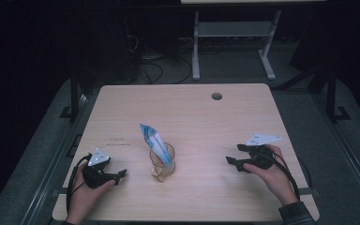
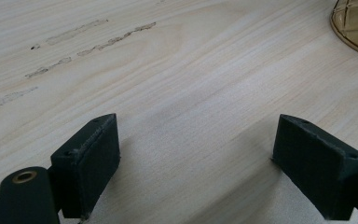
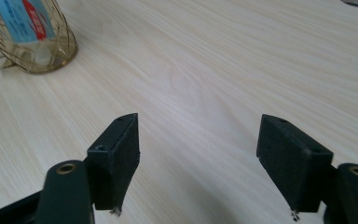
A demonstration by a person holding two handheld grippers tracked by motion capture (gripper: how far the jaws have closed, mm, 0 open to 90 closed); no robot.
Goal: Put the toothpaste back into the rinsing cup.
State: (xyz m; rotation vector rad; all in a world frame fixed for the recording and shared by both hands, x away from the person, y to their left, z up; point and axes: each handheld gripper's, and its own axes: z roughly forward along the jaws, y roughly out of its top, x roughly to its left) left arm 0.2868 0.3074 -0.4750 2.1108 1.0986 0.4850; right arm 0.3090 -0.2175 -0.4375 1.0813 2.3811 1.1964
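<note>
High view: amber glass [image 1: 162, 160] stands between both wide-open, empty hand-held grippers [image 1: 120, 174] [image 1: 232, 154].

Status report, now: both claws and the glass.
Left claw open, empty. Right claw open, empty. Glass upright between them, blue-and-white packet inside. Table between clear.

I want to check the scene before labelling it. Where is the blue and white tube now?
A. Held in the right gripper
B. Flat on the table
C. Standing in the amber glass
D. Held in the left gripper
C: the tube stands tilted inside the amber glass; both grippers are open and apart from it.
</note>
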